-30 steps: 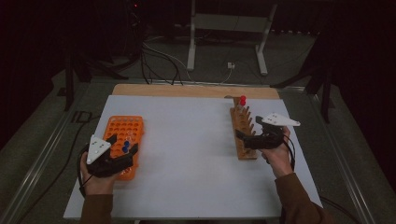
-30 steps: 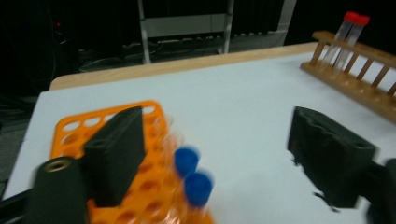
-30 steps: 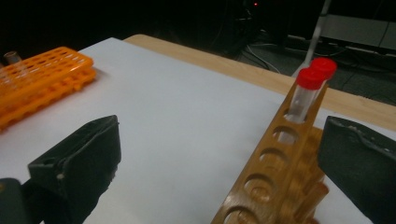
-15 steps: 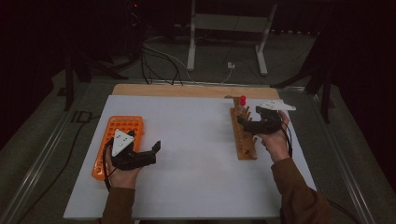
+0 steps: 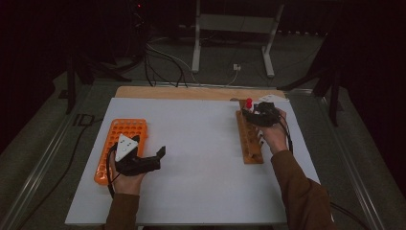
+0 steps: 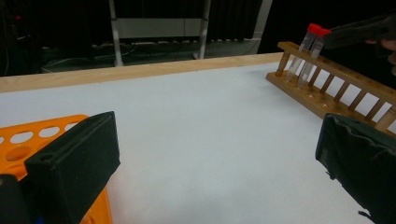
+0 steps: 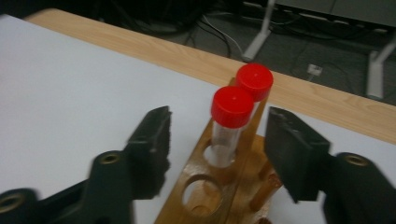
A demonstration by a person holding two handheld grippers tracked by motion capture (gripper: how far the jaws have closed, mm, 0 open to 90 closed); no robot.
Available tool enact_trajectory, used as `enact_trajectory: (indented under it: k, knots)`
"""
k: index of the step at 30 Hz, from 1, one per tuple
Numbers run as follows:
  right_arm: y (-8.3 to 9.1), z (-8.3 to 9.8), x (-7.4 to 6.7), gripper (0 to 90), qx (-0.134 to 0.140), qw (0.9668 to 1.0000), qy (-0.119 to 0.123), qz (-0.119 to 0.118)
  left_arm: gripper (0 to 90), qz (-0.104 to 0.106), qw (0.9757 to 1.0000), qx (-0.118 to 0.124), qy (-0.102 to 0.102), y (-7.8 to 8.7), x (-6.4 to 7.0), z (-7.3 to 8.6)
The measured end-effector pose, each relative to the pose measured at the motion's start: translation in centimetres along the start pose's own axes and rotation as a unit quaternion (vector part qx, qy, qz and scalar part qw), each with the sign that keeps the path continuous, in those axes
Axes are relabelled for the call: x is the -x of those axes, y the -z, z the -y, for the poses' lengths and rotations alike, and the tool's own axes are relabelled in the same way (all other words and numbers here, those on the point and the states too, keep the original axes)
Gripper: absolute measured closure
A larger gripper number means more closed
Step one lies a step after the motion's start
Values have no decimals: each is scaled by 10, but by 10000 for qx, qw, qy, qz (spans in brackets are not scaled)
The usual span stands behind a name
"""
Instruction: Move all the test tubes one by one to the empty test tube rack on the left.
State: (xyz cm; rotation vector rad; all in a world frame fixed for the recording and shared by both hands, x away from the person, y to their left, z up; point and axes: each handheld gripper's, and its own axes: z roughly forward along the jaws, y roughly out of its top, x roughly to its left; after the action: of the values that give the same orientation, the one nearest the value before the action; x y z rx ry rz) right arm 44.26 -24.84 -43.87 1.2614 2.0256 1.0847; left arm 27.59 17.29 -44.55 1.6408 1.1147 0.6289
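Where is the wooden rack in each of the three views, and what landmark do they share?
High view: the wooden rack lies right of centre, running away from the person, under the right gripper.
Left gripper view: at the right edge, slanting from upper middle to lower right.
Right gripper view: bottom centre, between the two black jaws.
Shared landmark: the two red-capped tubes at the rack's far end.

White table [image 5: 201, 143], orange rack [image 5: 119, 139], wooden rack [image 5: 249, 143]
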Motion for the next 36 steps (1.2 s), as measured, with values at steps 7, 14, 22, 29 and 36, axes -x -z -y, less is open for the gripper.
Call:
enact_trajectory:
  k: [7, 14, 22, 29, 36]
  knots:
    - [-16, 4, 3, 645, -137, 9996, -183, 162, 5, -7, 10000, -38, -32, -2, 2, 1]
    - [-14, 4, 2, 750, -64, 9997, -163, 167, 5, -47, 10000, -54, -37, -4, 2, 2]
    - [4, -4, 0, 752, 283, 9994, -80, 176, 5, -59, 9999, -67, -79, -4, 3, 3]
    - [26, -16, -2, 753, 693, 9974, -19, 185, 5, -76, 9999, -61, -96, -5, 5, 4]
    - [49, -23, -7, 753, 954, 9954, 70, 1, 5, -64, 9999, -102, -109, -7, 7, 5]
